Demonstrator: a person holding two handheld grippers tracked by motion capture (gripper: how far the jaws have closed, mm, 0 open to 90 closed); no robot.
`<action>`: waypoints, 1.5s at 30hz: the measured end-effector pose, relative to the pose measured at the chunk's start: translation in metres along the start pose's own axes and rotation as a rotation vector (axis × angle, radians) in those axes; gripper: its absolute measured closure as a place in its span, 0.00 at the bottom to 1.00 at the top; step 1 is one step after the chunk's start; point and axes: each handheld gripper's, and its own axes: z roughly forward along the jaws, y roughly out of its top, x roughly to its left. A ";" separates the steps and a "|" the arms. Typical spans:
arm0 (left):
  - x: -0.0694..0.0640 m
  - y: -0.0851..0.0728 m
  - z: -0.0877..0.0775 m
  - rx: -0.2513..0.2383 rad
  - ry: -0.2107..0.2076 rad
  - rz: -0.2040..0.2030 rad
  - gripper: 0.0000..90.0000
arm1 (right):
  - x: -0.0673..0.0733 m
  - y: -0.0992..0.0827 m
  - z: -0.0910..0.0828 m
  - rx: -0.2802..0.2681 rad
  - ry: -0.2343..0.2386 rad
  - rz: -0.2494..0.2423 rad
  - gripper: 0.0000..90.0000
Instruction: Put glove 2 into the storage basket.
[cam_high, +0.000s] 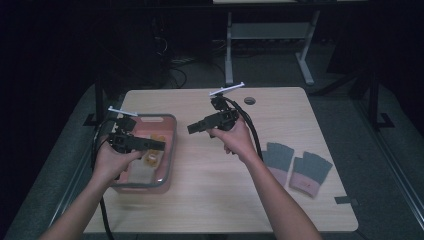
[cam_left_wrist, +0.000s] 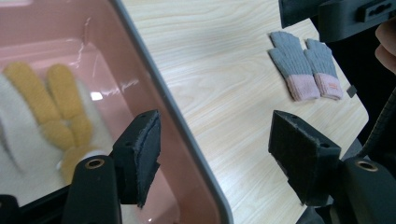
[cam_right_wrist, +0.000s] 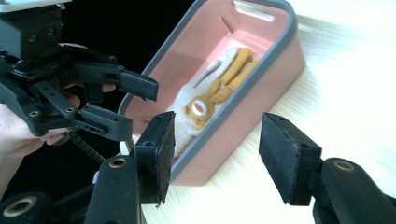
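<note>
Both forearms enter from six o'clock in the high view, carrying the left gripper (cam_high: 159, 145) over the pink basket (cam_high: 171, 145) at nine o'clock and the right gripper (cam_high: 193, 128) at the table's (cam_high: 210, 200) centre, each with jaws spread wide and empty, apparently because the load is delivered. Inside the basket lies a white-and-yellow glove (cam_right_wrist: 212, 95), flat on the floor, while the grey-and-pink gloves (cam_high: 297, 166) wait at four o'clock, probably next.
</note>
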 end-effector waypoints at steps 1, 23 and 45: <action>-0.001 0.001 0.001 0.001 -0.003 0.003 0.38 | -0.001 -0.001 -0.002 0.001 -0.006 0.002 0.49; -0.040 0.013 0.030 0.012 -0.044 0.093 0.32 | -0.025 -0.026 -0.047 -0.034 -0.061 0.042 0.45; -0.068 0.014 0.053 0.012 -0.079 0.152 0.31 | -0.049 -0.058 -0.087 -0.045 -0.135 0.062 0.41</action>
